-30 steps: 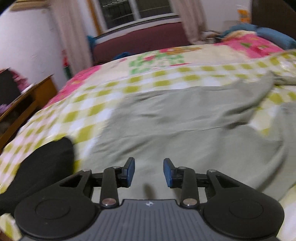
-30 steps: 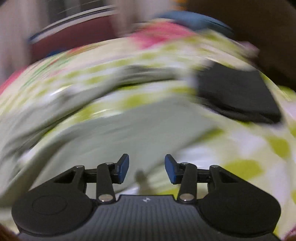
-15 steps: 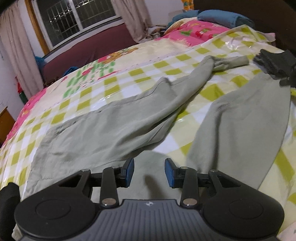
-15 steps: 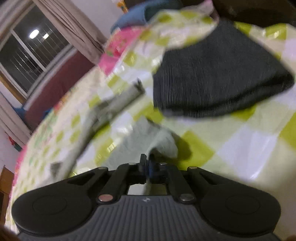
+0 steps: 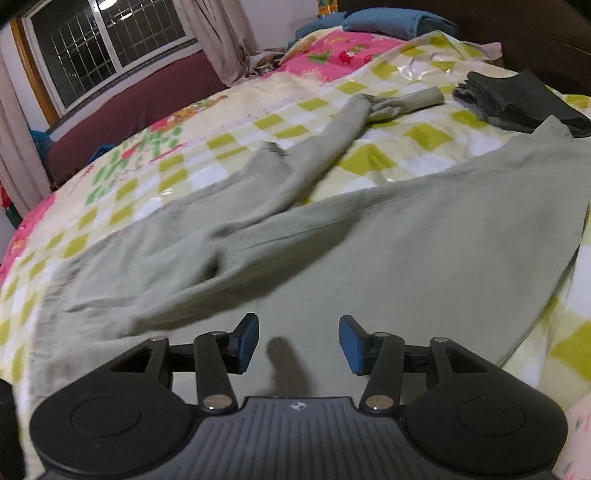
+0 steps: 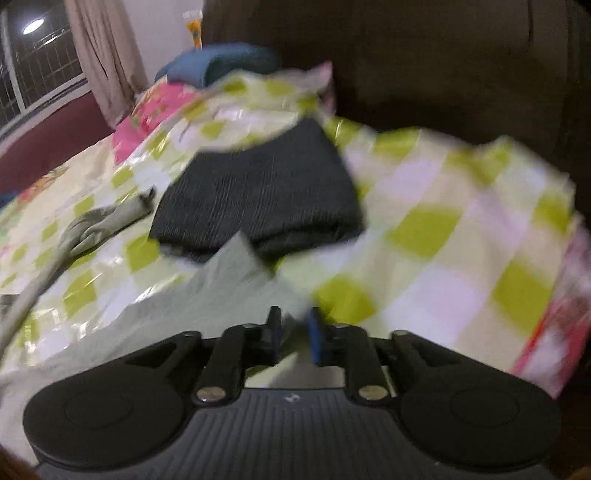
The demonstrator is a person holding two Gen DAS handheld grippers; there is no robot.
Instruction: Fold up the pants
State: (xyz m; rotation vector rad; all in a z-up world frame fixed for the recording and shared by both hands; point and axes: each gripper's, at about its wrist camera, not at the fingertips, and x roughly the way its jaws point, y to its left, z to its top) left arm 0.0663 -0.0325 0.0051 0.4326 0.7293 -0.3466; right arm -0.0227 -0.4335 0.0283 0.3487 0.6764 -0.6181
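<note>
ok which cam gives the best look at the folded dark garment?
Left wrist view: the folded dark garment is sharp there, stacked edges visible, lying at the far right of the checked bedspread beside the pants hem. Right wrist view shows it closer and larger but motion-blurred.

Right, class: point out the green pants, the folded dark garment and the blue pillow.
green pants point(image 5: 424, 229): left wrist view, wide near leg.
folded dark garment point(image 6: 258, 192): right wrist view, top face.
blue pillow point(image 5: 391, 22): left wrist view, top.

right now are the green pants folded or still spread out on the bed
Spread, not folded. The green pants lie open across the checked bedcover, legs splayed apart in a V, one leg twisted. The dark garment beside them is folded.
</note>
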